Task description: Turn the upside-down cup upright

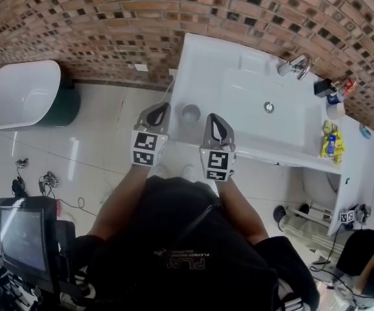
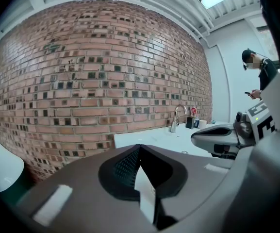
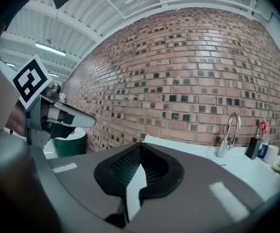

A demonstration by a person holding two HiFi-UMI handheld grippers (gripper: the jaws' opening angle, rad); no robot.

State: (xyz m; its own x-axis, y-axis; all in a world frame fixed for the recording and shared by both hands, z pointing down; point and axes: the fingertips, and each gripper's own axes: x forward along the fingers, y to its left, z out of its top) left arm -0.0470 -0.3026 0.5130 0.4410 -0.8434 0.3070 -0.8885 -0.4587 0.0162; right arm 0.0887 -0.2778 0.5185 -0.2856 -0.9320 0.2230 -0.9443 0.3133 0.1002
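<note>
A small grey cup (image 1: 190,113) stands on the left rim of the white sink counter (image 1: 203,63), its open mouth facing up. My left gripper (image 1: 163,107) hangs just left of the cup and my right gripper (image 1: 213,118) just right of it, both a little apart from it. Both are shut with nothing between the jaws. In the left gripper view the jaws (image 2: 139,147) meet at the tip, with the right gripper (image 2: 217,139) off to the side. The right gripper view shows its jaws (image 3: 140,147) pressed together and the left gripper (image 3: 62,118) at the left. Neither gripper view shows the cup.
A chrome faucet (image 1: 297,65) and a drain (image 1: 269,107) mark the basin. Bottles (image 1: 332,89) and a yellow packet (image 1: 330,141) sit at the counter's right end. A white tub on a green base (image 1: 21,94) stands left, with a monitor (image 1: 24,235) and cables on the floor. A person (image 2: 258,74) stands far right.
</note>
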